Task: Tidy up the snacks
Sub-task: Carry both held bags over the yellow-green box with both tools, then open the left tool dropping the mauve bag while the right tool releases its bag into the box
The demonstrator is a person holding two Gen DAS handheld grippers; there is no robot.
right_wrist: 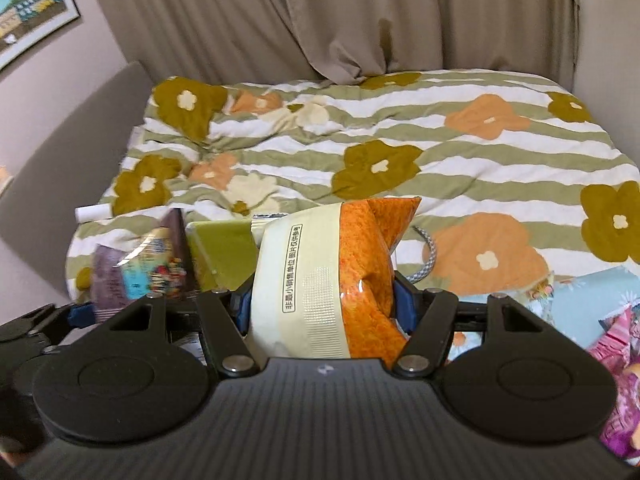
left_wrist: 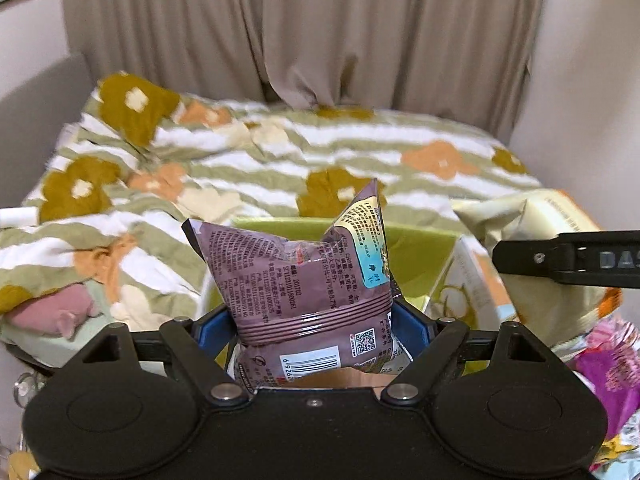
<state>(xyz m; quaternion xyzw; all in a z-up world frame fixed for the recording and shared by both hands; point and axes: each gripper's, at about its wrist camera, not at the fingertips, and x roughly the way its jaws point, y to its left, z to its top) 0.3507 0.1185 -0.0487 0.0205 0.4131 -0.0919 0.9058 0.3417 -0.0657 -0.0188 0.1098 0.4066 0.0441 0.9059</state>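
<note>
My left gripper (left_wrist: pixel 314 320) is shut on a purple snack packet (left_wrist: pixel 304 280) and holds it upright over a green box (left_wrist: pixel 416 256). My right gripper (right_wrist: pixel 322 304) is shut on a cream and orange snack bag (right_wrist: pixel 340 280). In the left wrist view that bag (left_wrist: pixel 540 264) and the right gripper's finger (left_wrist: pixel 560 258) sit at the right, beside the box. In the right wrist view the purple packet (right_wrist: pixel 136 268) and the green box (right_wrist: pixel 224 252) lie to the left, blurred.
A bed with a green-striped floral quilt (right_wrist: pixel 400 152) lies ahead, with beige curtains (right_wrist: pixel 320 16) behind. Pink snack packets (right_wrist: pixel 624 360) and a light blue packet (right_wrist: pixel 592 292) lie at the right. A braided cable (right_wrist: pixel 428 256) rests on the quilt.
</note>
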